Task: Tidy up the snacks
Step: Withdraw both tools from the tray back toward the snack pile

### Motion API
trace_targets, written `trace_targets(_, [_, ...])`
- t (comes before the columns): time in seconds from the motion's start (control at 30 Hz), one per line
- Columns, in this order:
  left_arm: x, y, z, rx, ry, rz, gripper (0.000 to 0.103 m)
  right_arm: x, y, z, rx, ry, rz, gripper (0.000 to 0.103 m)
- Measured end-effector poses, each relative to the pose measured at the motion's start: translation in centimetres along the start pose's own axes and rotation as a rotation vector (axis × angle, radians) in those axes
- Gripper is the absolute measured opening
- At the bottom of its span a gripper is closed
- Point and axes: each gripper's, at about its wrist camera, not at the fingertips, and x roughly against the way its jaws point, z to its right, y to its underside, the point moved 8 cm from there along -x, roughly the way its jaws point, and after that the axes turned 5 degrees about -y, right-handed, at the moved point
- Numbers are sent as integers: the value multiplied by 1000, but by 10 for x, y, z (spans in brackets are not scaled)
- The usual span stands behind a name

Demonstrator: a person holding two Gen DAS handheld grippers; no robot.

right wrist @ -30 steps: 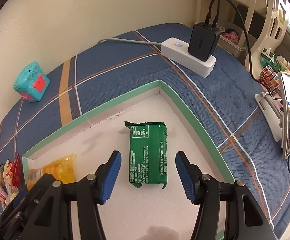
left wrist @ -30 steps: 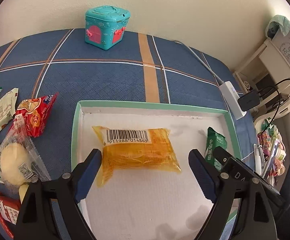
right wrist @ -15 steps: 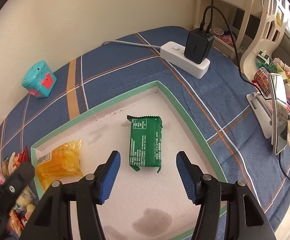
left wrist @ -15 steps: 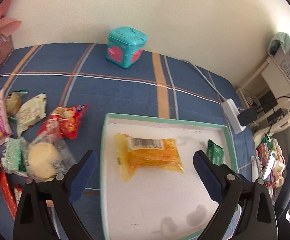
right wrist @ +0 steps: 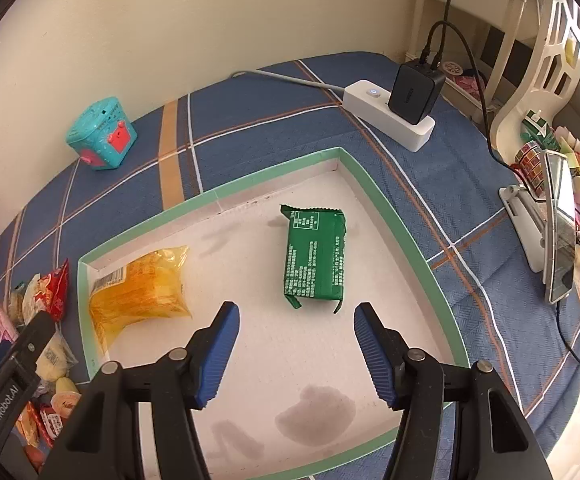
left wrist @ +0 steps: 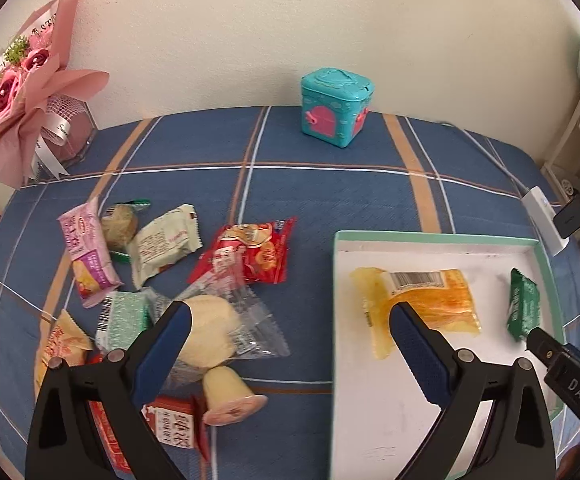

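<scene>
Snacks (left wrist: 245,256) lie loose beside the tray (left wrist: 430,237); both tongs (left wrist: 290,328) (right wrist: 296,320) gape wide, empty.

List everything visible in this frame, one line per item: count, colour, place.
tray: 1, white with green rim, on the blue plaid cloth
yellow packet: 1, yellow, tray's left side
green packet: 1, green, tray's right side
loose snacks: about ten, mixed colours, on the cloth left of the tray
toy box: 1, teal and pink, by the wall
bouquet: 1, pink, far left corner
power strip: 1, white with black charger, beyond the tray
left claw: open, empty, between the snacks and the tray
right claw: open, empty, over the tray
</scene>
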Motion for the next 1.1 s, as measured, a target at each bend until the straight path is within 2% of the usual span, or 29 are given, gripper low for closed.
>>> trace_targets(0.13, [1, 1, -12, -13, -38, 6, 99, 3, 2, -7, 15, -17, 17, 97])
trace_targets(0.2, [1, 2, -20, -9, -52, 6, 99, 4, 3, -10, 21, -26, 23, 103])
trace_targets(0.4, [2, 7, -44, 33, -43, -18, 99, 5, 9, -21, 53, -42, 21, 103])
trace_targets(0.57, [8, 13, -60, 103, 27, -43, 99, 7, 15, -33, 40, -122, 20, 103])
trace_targets(0.7, [14, 15, -75, 121, 4, -45, 99, 14, 19, -44, 47, -146, 34, 103])
trace_targets(0.93, [22, 22, -100, 182, 33, -56, 99, 27, 27, -72, 85, -205, 48, 103])
trace_targets(1.1, [26, 26, -121, 191, -8, -59, 99, 30, 37, -99, 129, -244, 37, 103])
